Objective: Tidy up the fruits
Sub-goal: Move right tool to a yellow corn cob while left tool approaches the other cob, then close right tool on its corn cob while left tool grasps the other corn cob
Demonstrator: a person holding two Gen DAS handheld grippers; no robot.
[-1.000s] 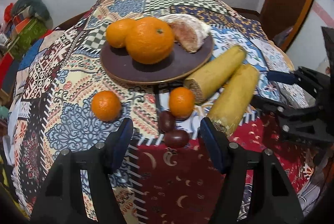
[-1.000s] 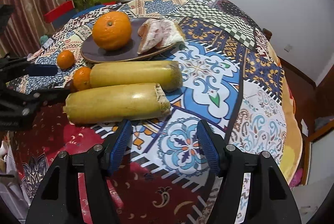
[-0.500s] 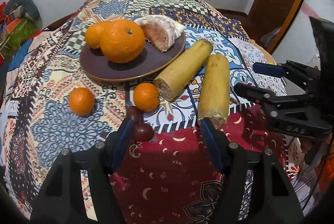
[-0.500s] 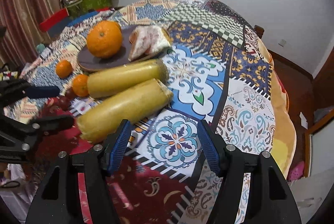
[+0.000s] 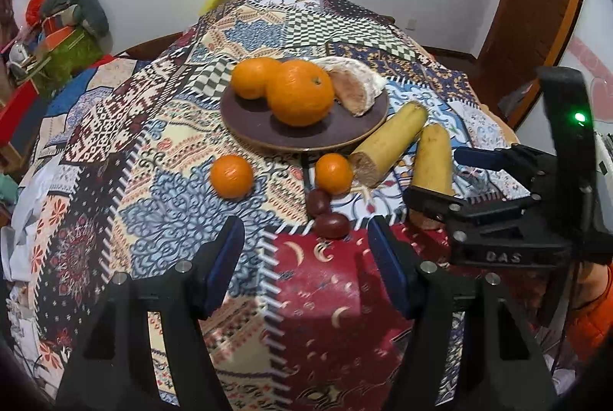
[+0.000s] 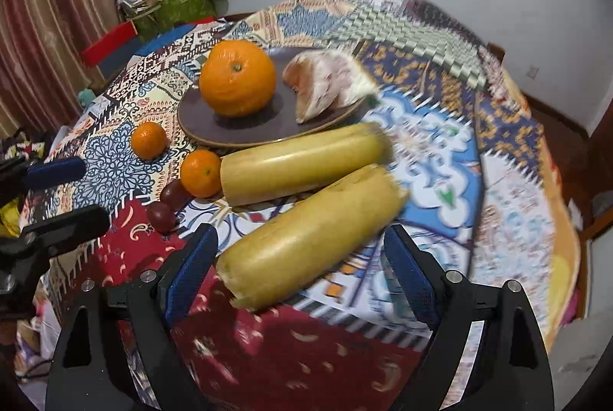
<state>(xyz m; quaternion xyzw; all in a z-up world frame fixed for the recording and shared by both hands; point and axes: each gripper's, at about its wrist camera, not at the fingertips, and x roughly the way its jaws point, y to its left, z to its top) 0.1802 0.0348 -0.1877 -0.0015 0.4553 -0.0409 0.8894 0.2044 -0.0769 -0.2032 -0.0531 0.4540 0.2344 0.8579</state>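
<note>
Left hand-held gripper [image 5: 306, 257]: spread wide, empty, hovering above the red patch of the patchwork cloth [image 5: 325, 296] on the bench, touching nothing. Right hand-held gripper [image 6: 300, 273]: likewise wide apart, empty, straddling the near end of the nearer yellow cane piece [image 6: 310, 236]; contact with the pads impossible to judge. Nearer cane piece: lying flat, long axis running diagonally away to the right. Farther cane piece [image 6: 302, 163]: beside it, near end touching a small orange [image 6: 201, 173]. Brown plate [image 5: 276, 131]: carrying a large orange [image 5: 300, 92], a second orange [image 5: 253, 77] behind it and a peeled pomelo wedge [image 5: 354, 89]. Another small orange [image 5: 231, 177] and two dark red fruits [image 5: 325, 215]: on the cloth near the plate.
</note>
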